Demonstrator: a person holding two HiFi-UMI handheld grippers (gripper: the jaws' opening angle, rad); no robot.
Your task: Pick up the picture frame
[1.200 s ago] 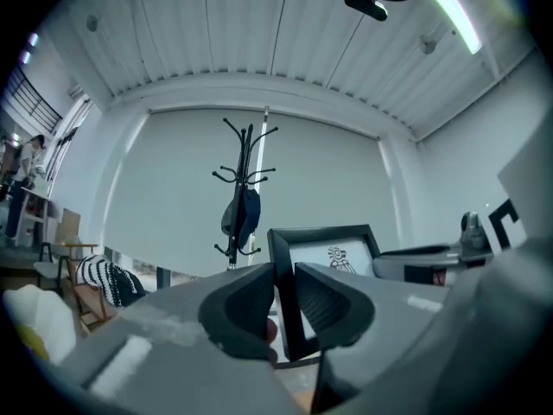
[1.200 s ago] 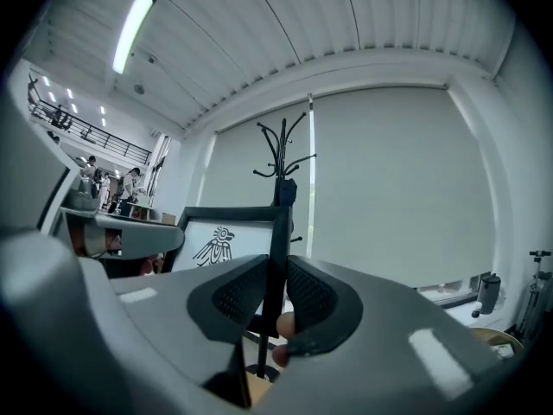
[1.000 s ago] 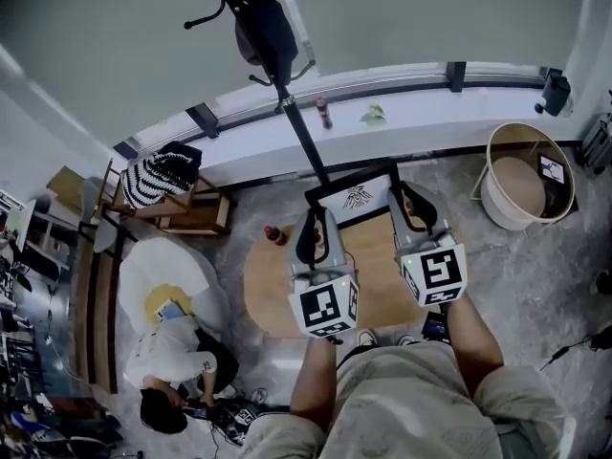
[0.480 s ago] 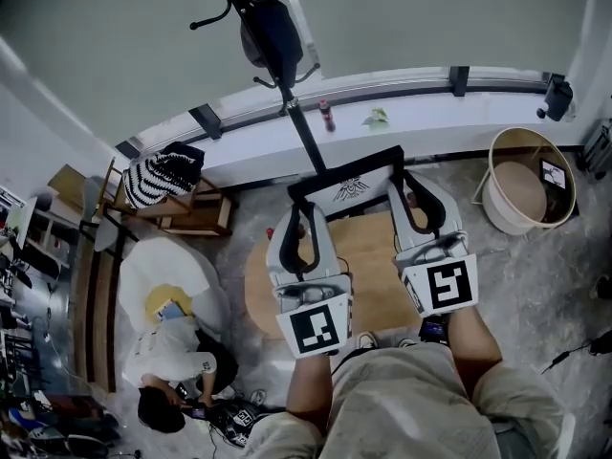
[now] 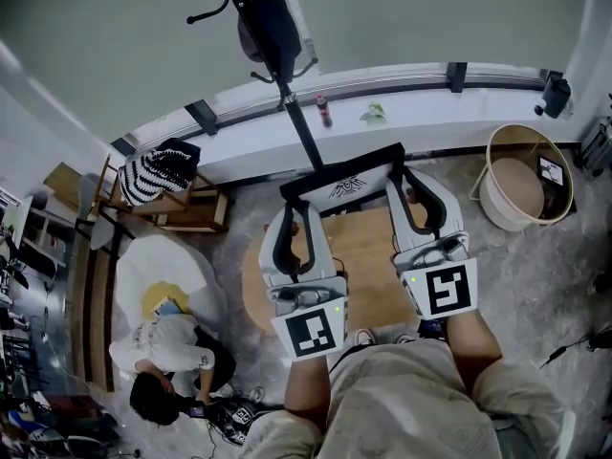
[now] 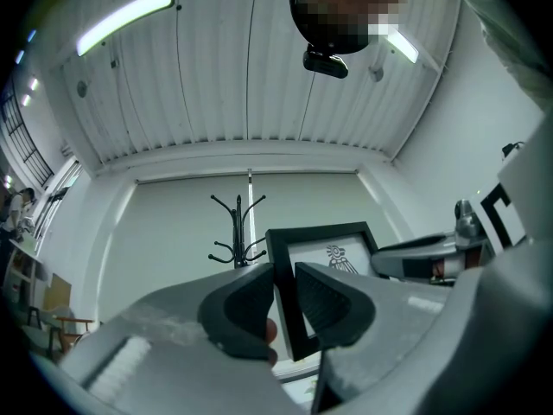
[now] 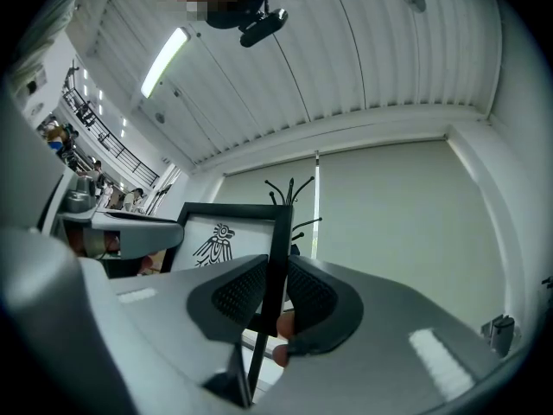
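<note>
The picture frame point(image 5: 346, 184) is black, with a white sheet that bears a bird emblem. It hangs in the air above the round wooden table point(image 5: 368, 266), held from both sides. My left gripper point(image 5: 293, 210) is shut on the frame's left bar, my right gripper point(image 5: 413, 187) on its right bar. In the left gripper view the frame point(image 6: 325, 251) stands between the pads of the left gripper point(image 6: 285, 299), which press on its edge. In the right gripper view the frame point(image 7: 223, 239) is edge-on in the right gripper point(image 7: 275, 296), both pads against the bar.
A black coat stand point(image 5: 271, 36) rises behind the table. A bottle point(image 5: 324, 113) stands on the long white sill. A round tub point(image 5: 526, 175) sits at the right. A striped cloth on a wooden rack point(image 5: 158, 175) and a crouching person point(image 5: 172, 366) are at the left.
Both grippers have risen together with the frame, up off the table and closer to the head camera. The frame's top edge now leans further away.
</note>
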